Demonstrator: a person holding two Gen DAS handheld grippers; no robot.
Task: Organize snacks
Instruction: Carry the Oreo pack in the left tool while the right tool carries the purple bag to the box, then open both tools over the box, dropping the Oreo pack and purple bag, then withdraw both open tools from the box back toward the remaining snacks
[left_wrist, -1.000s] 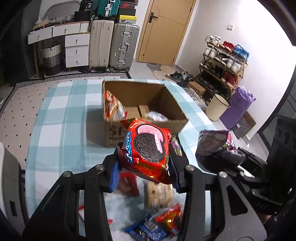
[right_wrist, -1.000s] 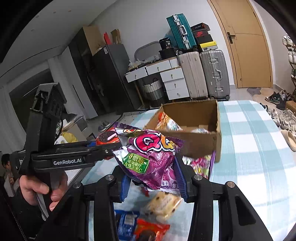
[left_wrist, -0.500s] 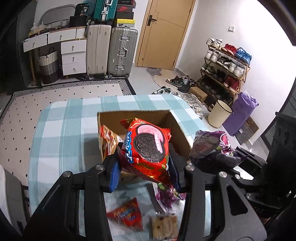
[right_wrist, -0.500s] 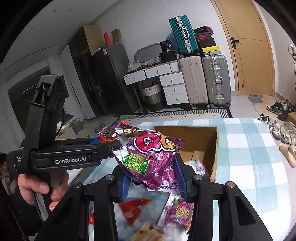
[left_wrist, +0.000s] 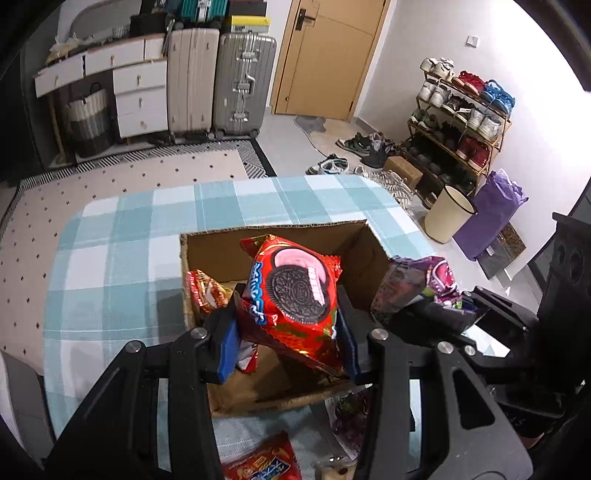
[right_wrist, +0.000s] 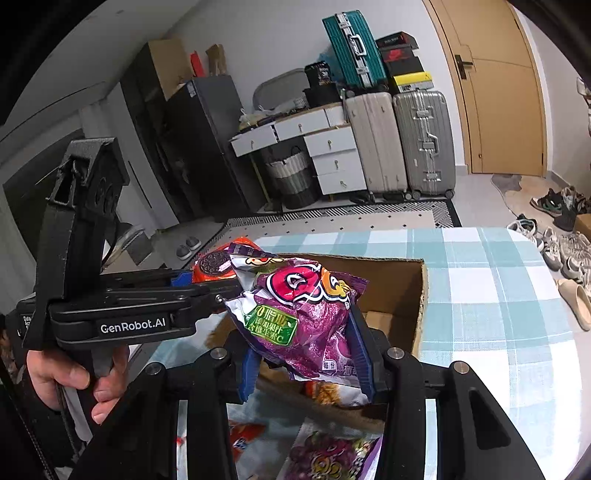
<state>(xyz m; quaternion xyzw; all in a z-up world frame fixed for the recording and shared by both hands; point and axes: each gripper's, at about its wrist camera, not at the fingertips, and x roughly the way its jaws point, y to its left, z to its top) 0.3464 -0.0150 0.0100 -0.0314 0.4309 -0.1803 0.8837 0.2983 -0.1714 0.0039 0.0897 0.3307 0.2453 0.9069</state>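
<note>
We hold both tools tilted down over the cardboard box (left_wrist: 280, 236) on the table (left_wrist: 122, 236), left tool (left_wrist: 288, 343) clamping the red cookie pack (left_wrist: 295, 295), right tool (right_wrist: 306, 362) clamping the purple snack bag (right_wrist: 299, 317).

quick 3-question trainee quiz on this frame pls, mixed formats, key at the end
1. True or false: the left gripper is empty.
2. Multiple choice: the purple snack bag is A) lying flat on the checked tablecloth, B) clamped in the right gripper, C) sitting in the beige bin.
3. Fill in: the red Oreo pack is being held over the open ____.

Key:
1. False; its blue pads pinch the red Oreo pack.
2. B
3. cardboard box
</note>
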